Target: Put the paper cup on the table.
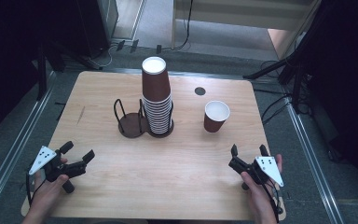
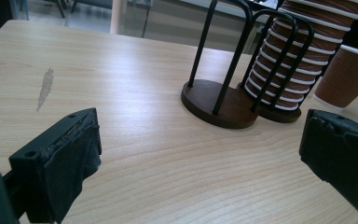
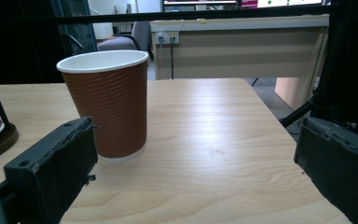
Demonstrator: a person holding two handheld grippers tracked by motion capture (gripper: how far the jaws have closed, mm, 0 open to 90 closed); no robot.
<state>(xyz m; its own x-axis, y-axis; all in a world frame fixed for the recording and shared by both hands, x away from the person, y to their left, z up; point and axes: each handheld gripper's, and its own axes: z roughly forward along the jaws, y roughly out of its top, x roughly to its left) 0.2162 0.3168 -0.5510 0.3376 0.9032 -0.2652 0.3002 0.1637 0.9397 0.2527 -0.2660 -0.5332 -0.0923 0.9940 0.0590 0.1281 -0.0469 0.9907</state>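
Two handheld grippers are resting at the near edge of the desk (image 1: 98, 154), each with jaws spread wide and nothing between them: the left gripper (image 1: 78, 151) is pointing toward the wire cup holder (image 1: 131, 122), while the right gripper (image 1: 248, 150) is facing a single brown paper cup (image 1: 216, 115) standing upright, mouth up, on the right half of the desk, well apart from the jaws. Beside the holder's empty bay, a stack of inverted cups (image 1: 156, 95) is filling the other bay and leaning slightly. The work appears to be at its opening step, with the approach to the loose cup not yet begun. The next move is likely calling for the right gripper to advance, straddle the ribbed wall and close gently without crushing it.
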